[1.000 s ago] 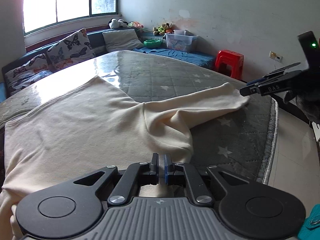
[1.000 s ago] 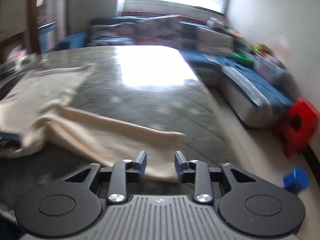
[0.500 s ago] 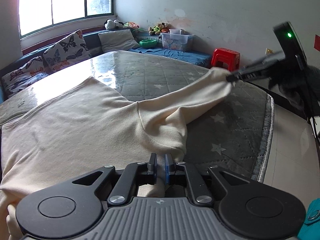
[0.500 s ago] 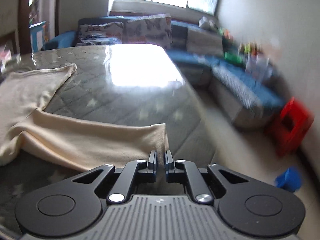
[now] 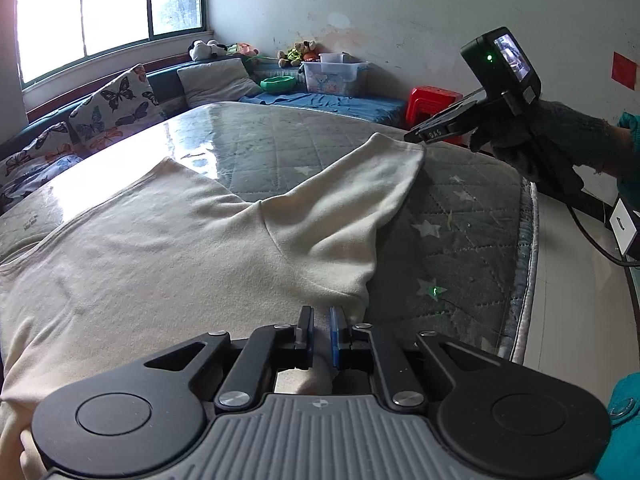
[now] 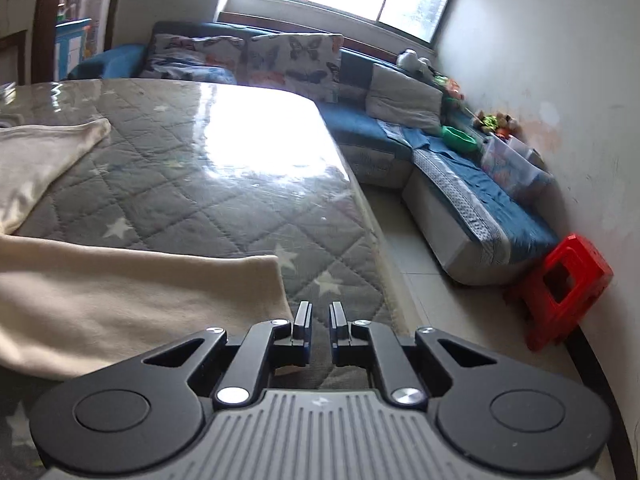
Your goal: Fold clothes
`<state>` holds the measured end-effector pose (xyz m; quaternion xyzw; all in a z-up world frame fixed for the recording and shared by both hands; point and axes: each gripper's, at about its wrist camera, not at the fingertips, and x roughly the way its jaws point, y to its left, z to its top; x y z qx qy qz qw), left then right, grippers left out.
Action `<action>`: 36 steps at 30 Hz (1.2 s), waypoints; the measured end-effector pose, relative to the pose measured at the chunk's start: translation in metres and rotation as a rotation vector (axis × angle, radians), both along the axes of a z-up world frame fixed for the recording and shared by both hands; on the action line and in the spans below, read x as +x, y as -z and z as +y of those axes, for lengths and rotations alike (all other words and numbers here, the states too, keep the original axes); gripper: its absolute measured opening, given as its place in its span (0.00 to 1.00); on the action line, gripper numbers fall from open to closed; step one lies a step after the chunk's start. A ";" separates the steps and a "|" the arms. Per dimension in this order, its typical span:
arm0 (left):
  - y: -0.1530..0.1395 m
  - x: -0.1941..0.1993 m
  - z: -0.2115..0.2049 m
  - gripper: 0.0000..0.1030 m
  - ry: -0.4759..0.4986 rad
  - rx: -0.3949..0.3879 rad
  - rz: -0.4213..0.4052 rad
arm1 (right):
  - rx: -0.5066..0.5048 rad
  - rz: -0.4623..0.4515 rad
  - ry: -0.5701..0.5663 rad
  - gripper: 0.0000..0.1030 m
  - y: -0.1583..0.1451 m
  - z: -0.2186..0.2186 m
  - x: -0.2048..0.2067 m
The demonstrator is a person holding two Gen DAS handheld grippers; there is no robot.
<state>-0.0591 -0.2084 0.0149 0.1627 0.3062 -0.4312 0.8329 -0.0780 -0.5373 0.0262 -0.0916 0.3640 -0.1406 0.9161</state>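
Note:
A cream long-sleeved garment (image 5: pixel 160 248) lies spread on a grey star-quilted mattress (image 5: pixel 460 216). My left gripper (image 5: pixel 322 332) is shut on a bunch of its fabric near the armpit. One sleeve (image 5: pixel 360 184) stretches toward the right edge of the mattress. My right gripper (image 5: pixel 412 136), held by a gloved hand (image 5: pixel 540 140), hovers just at the cuff. In the right wrist view the right gripper (image 6: pixel 320 320) has its jaws a narrow gap apart with only mattress (image 6: pixel 200 184) showing between them. The sleeve (image 6: pixel 140 300) ends just left of the fingers.
A blue sofa (image 6: pixel 460 192) with butterfly pillows runs along the window and wall, carrying a plastic bin (image 5: pixel 334 76) and toys. A red stool (image 6: pixel 560 284) stands on the tiled floor beside the mattress edge. A cable hangs from the right gripper.
The right gripper went from wide apart to closed on the sleeve end and lifted it. Now the sleeve lies lower, and its cuff sits beside the fingers rather than between them.

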 end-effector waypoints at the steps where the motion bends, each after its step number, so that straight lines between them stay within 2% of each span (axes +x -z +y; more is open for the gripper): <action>1: -0.002 0.000 0.000 0.09 0.000 -0.002 -0.001 | 0.012 -0.014 0.007 0.08 -0.003 0.000 -0.002; 6: -0.008 0.004 -0.004 0.09 0.003 -0.019 -0.008 | 0.105 -0.050 -0.050 0.12 -0.017 0.008 -0.008; 9: -0.006 0.006 -0.007 0.09 0.009 -0.021 0.005 | 0.173 -0.032 -0.066 0.12 -0.010 0.009 0.004; 12: -0.002 0.004 -0.009 0.09 0.034 -0.012 0.008 | 0.197 -0.013 -0.063 0.14 -0.001 0.009 0.018; 20: -0.008 -0.001 0.011 0.09 -0.048 -0.052 0.012 | 0.121 -0.028 -0.051 0.19 0.006 0.011 0.042; 26: -0.012 -0.005 0.027 0.14 -0.112 -0.082 0.015 | 0.085 -0.035 -0.079 0.23 -0.005 0.026 0.034; 28: -0.014 -0.006 0.032 0.19 -0.133 -0.092 0.015 | 0.068 -0.044 -0.112 0.25 -0.013 0.036 0.029; 30: -0.017 -0.009 0.049 0.21 -0.202 -0.093 0.015 | 0.066 -0.049 -0.176 0.25 -0.022 0.054 0.023; 32: -0.018 -0.010 0.073 0.22 -0.304 -0.084 0.023 | 0.065 -0.052 -0.252 0.28 -0.029 0.074 0.017; 33: -0.018 -0.011 0.085 0.23 -0.356 -0.080 0.028 | 0.072 -0.051 -0.297 0.32 -0.032 0.086 0.016; 36: -0.018 -0.014 0.123 0.27 -0.519 -0.067 0.045 | 0.090 -0.046 -0.432 0.33 -0.040 0.122 0.010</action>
